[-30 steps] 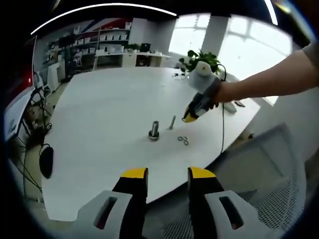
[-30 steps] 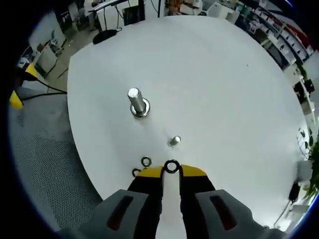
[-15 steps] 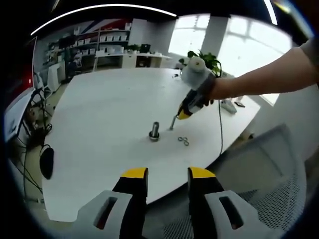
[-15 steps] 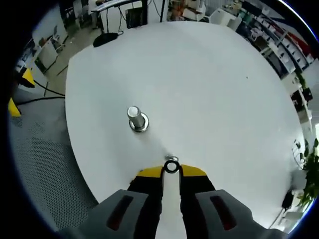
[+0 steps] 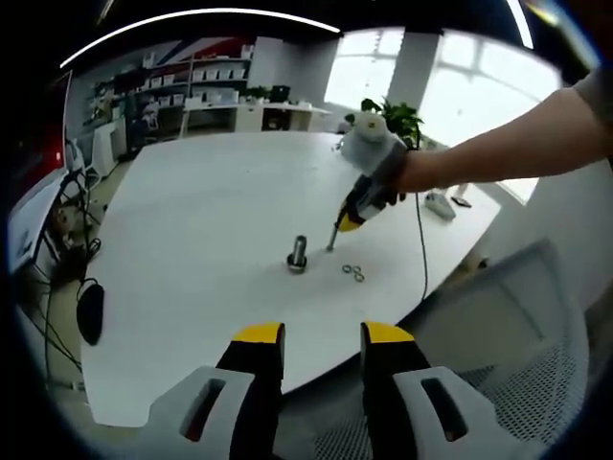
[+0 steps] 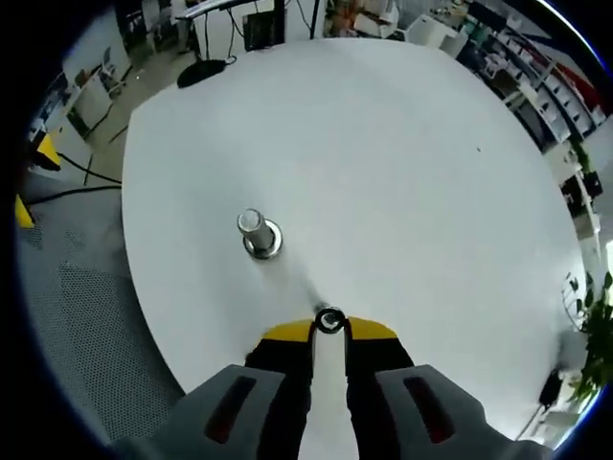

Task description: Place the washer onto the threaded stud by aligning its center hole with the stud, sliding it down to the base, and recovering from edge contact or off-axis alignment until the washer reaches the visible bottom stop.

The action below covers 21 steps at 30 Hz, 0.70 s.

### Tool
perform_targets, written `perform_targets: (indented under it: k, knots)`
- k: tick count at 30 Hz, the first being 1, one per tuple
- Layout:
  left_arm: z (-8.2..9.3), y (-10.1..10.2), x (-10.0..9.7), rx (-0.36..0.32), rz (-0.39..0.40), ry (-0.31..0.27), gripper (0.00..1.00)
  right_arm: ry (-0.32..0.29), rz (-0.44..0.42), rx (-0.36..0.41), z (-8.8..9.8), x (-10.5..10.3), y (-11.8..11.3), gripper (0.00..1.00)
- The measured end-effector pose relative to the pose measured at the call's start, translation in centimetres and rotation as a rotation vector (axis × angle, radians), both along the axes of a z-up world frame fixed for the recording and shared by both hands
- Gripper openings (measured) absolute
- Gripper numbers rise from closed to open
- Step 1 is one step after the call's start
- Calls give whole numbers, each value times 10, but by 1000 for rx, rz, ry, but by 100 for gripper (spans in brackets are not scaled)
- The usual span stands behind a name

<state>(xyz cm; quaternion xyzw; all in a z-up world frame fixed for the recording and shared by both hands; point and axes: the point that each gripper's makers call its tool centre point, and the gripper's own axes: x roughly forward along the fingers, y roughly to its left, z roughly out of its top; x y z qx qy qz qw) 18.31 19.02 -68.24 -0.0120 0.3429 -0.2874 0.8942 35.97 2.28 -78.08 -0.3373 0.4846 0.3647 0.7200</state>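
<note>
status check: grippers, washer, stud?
Right gripper shut on washer, over thin stud. Left gripper open, off the table. Larger bolt beside, clear of path.

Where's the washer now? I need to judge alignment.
In the right gripper view, the washer is pinched at the right gripper's tips, directly over the thin stud, right of the thick bolt.

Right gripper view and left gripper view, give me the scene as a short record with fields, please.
right gripper: shut on washer, held over the thin stud
left gripper: open, holding nothing, off the table edge
thick stud: upright on table, apart from the right gripper
spare washers: two, flat on table near the thin stud
washer seated: not yet
</note>
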Motion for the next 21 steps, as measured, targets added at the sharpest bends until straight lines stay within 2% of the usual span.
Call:
perform_targets:
  k: [5,21]
  knots:
    - [1,1,0,-2,5,-2,29,12,-4,-6,-2,1,0,13]
    - [0,1,0,-3,6,4,29,68,4,-47,-25,5,-3,14]
